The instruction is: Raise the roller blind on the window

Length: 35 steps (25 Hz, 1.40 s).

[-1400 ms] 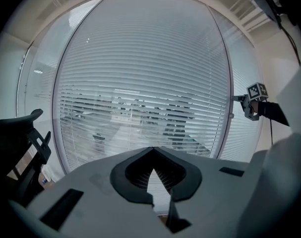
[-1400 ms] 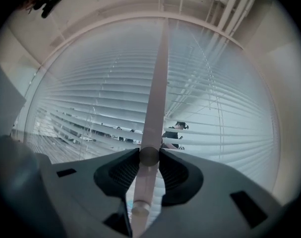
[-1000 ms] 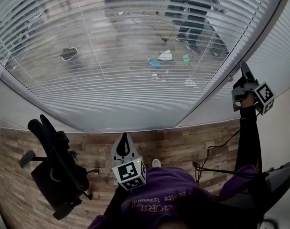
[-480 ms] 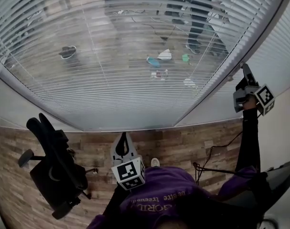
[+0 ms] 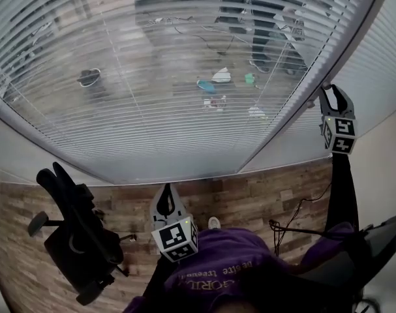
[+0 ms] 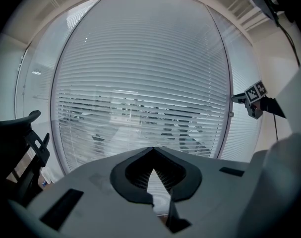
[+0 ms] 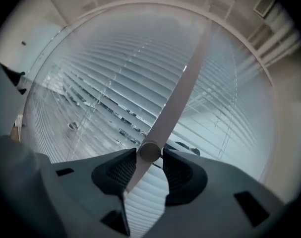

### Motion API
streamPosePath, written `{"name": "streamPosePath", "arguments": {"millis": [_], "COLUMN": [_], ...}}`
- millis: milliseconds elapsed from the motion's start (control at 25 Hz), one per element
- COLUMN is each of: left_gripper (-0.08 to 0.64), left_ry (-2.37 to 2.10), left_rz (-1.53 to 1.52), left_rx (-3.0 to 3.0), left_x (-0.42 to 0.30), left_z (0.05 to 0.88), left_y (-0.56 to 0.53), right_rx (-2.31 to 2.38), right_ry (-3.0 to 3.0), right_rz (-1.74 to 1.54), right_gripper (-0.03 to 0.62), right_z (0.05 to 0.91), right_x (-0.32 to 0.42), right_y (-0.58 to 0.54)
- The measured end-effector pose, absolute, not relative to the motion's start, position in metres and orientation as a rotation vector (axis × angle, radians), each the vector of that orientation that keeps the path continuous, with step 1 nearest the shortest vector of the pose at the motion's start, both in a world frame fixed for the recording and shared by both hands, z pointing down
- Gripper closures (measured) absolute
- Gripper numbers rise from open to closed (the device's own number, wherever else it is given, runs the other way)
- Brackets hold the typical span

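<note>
Far right beside the blind (image 5: 171,77), the right gripper (image 5: 333,95), on a raised straight arm, has just been opening its 2 jaws, which stand loose around the wand (image 7: 175,98); the left gripper (image 5: 167,191) hangs low, closed.

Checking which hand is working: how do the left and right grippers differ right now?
The right gripper is raised at the window frame, the left gripper hangs low by the person. The right's jaws, just opening, stand apart around a round knob; the left's tips meet on nothing. Both point at the blind.

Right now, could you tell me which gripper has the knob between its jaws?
The right gripper, jaws just opening around the knob; the left gripper is shut and empty.
</note>
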<state>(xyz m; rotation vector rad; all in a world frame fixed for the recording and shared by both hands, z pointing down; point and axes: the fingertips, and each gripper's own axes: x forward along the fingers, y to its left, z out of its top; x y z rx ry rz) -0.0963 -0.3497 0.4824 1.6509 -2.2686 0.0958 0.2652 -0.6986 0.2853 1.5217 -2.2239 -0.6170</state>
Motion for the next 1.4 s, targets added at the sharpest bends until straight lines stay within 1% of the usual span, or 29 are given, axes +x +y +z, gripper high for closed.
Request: {"name": "streamPosePath", "arguments": {"millis": [160,240,360,440,520,600,680,760,840,880,960,1040,1120,1240,1400], "left_gripper": [0.558,0.558,0.56,0.558,0.56,0.558,0.558,0.558,0.56,0.56,0.558,0.558,0.558,0.558,0.56], "left_ry": [-2.273,-2.272,-2.271,-2.271,-2.27,-2.269,-2.268,-2.269,-2.272,-2.272,-2.273,-2.272,-2.272,-2.27,-2.266], "left_rz": [0.102,0.102,0.105,0.104,0.103,0.104,0.104,0.102,0.097,0.094,0.09,0.087,0.085,0.088,0.088], "left_rx": [1.648,1.649,1.655,1.656,1.655,1.656,1.653,1.646,1.644,1.645,1.649,1.651,1.652,1.654,1.648], "left_x": [-0.097,-0.096,-0.095,-0.094,-0.094,-0.094,-0.094,-0.094,-0.094,-0.094,-0.095,-0.096,-0.096,-0.095,-0.094], "left_z": [0.484,0.484,0.483,0.483,0.483,0.483,0.482,0.479,0.476,0.475,0.476,0.476,0.475,0.476,0.48], "left_y": [-0.35,-0.351,-0.352,-0.353,-0.352,-0.353,-0.352,-0.352,-0.35,-0.35,-0.348,-0.348,-0.349,-0.351,-0.352], "right_rx": [1.434,1.383,1.387,1.451,1.545,1.636,1.708,1.732,1.726,1.722,1.71,1.698,1.696,1.715,1.702], "right_ry": [-2.097,-2.036,-2.028,-2.121,-2.292,-2.478,-2.662,-2.811,-2.872,-2.879,-2.888,-2.906,-2.925,-2.883,-2.632], "right_rz": [-0.828,-0.898,-0.898,-0.78,-0.527,-0.183,0.256,0.762,1.16,1.282,1.406,1.39,1.223,0.769,0.051], "right_gripper": [0.43,0.461,0.468,0.468,0.469,0.469,0.469,0.469,0.469,0.469,0.469,0.469,0.469,0.467,0.465], "right_z": [0.28,0.281,0.28,0.28,0.281,0.282,0.279,0.274,0.272,0.272,0.273,0.272,0.271,0.27,0.272], "right_x": [0.26,0.258,0.258,0.26,0.265,0.269,0.273,0.274,0.276,0.275,0.275,0.273,0.272,0.272,0.271], "right_y": [-0.697,-0.696,-0.695,-0.696,-0.699,-0.701,-0.701,-0.702,-0.701,-0.7,-0.698,-0.697,-0.697,-0.696,-0.695]}}
